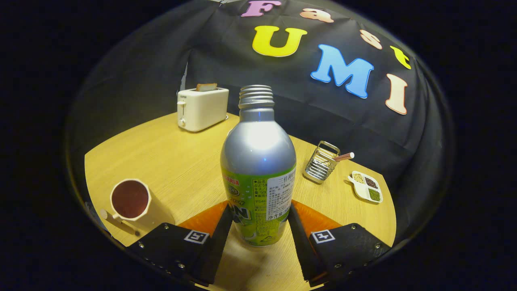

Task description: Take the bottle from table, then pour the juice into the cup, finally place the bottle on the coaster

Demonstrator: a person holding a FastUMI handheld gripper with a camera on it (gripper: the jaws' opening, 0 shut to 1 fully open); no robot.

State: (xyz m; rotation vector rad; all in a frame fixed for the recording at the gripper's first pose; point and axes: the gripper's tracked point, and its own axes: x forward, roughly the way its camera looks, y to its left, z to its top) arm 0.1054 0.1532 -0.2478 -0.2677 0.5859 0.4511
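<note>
Bottle [258, 161] upright on wooden table [181, 157], jaws pressing both sides.

From where I watched, the bottle [258, 161] hid most of the coaster [315, 220] behind it, so I could not tell whether its base rested there. The hand-held gripper [258, 230] seemed to press both sides, perhaps. The divided dish [366, 186] held fillings too small to identify.
</note>
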